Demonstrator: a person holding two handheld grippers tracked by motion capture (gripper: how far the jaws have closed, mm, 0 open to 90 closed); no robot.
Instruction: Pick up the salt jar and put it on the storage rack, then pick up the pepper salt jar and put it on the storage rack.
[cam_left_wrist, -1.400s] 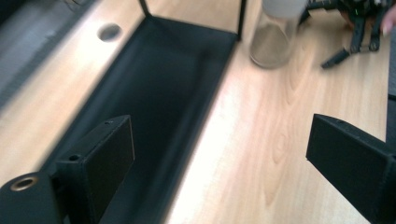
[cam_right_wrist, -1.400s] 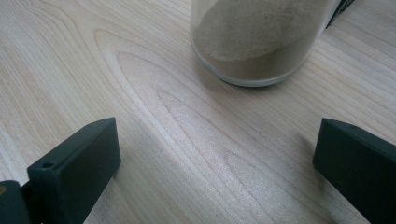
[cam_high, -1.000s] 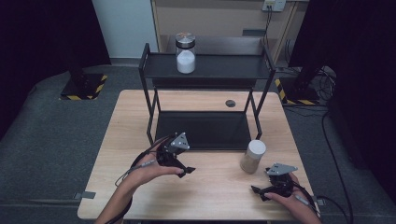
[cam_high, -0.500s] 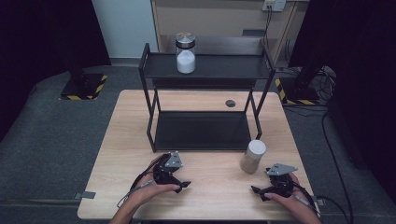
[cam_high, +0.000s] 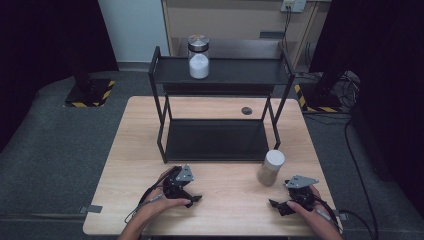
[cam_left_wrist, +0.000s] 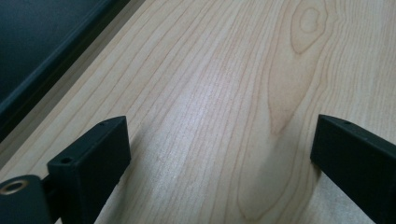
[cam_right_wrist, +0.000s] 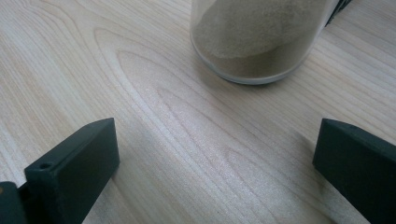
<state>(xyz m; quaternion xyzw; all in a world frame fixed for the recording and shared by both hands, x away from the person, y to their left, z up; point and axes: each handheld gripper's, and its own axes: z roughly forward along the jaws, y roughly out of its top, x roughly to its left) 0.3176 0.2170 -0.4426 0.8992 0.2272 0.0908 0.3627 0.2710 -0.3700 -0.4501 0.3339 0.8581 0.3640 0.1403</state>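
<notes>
My left gripper lies low over the wooden table, in front of the black rack's left half. Its jaws have just been opening and stand open, with bare wood between them, as the left gripper view confirms. At the front right, my right gripper rests open too. A jar of tan powder with a white lid stands just ahead of it, apart from its jaws; the right gripper view looks at that jar's base. A jar of white powder stands on the rack's top shelf.
The rack's lower shelf is bare; its edge runs along the left of the left gripper view. A small dark disc lies on the table behind the rack. Grey floor surrounds the table.
The left hand has brought its gripper down and back from in front of the lower shelf to just above the tabletop. The right hand and both jars have kept still.
</notes>
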